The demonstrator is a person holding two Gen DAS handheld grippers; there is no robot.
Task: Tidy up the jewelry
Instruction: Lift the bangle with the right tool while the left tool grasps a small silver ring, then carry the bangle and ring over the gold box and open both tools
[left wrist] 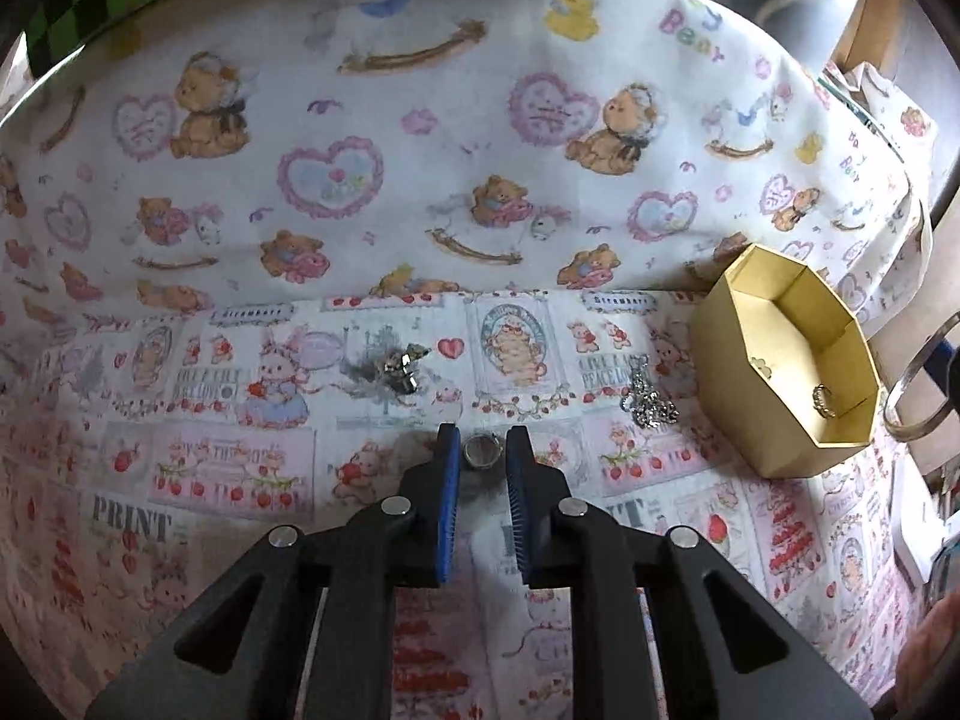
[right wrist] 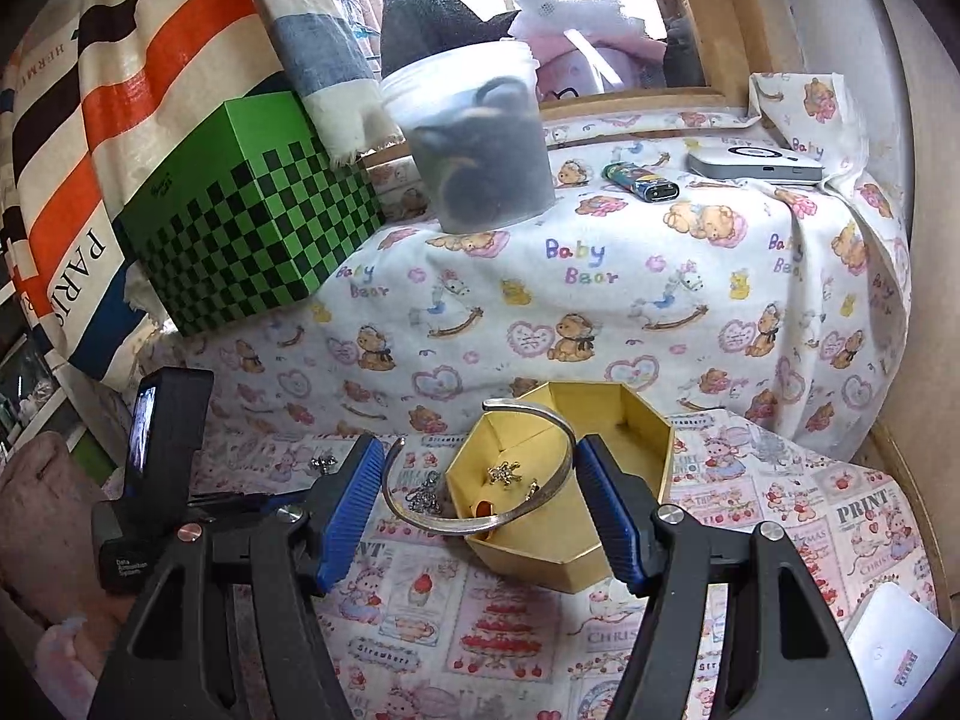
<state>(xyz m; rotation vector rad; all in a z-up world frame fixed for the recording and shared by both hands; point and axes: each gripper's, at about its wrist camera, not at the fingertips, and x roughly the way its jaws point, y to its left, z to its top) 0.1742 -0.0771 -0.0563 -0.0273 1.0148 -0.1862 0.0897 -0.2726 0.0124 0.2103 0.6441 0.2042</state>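
A yellow octagonal box (left wrist: pixel 780 354) (right wrist: pixel 600 516) stands on the printed cloth, with small gold pieces inside (right wrist: pixel 504 474). My left gripper (left wrist: pixel 483 450) is low over the cloth with a silver ring (left wrist: pixel 480 453) between its blue fingertips; the jaws stand slightly apart from it. A silver charm (left wrist: pixel 402 366) and a rhinestone chain (left wrist: pixel 648 402) (right wrist: pixel 423 495) lie further out. My right gripper (right wrist: pixel 480 468) holds a silver cuff bangle (right wrist: pixel 432 519) between its pads, over the box's near rim. The bangle also shows at the right edge of the left wrist view (left wrist: pixel 918 396).
A raised ledge draped in teddy-bear cloth (right wrist: pixel 600 300) rises behind. On it are a green checkered box (right wrist: pixel 240 210), a translucent tub (right wrist: pixel 480 144), a lighter (right wrist: pixel 642 180) and a white device (right wrist: pixel 756 165). The left gripper's body (right wrist: pixel 156 462) stands at left.
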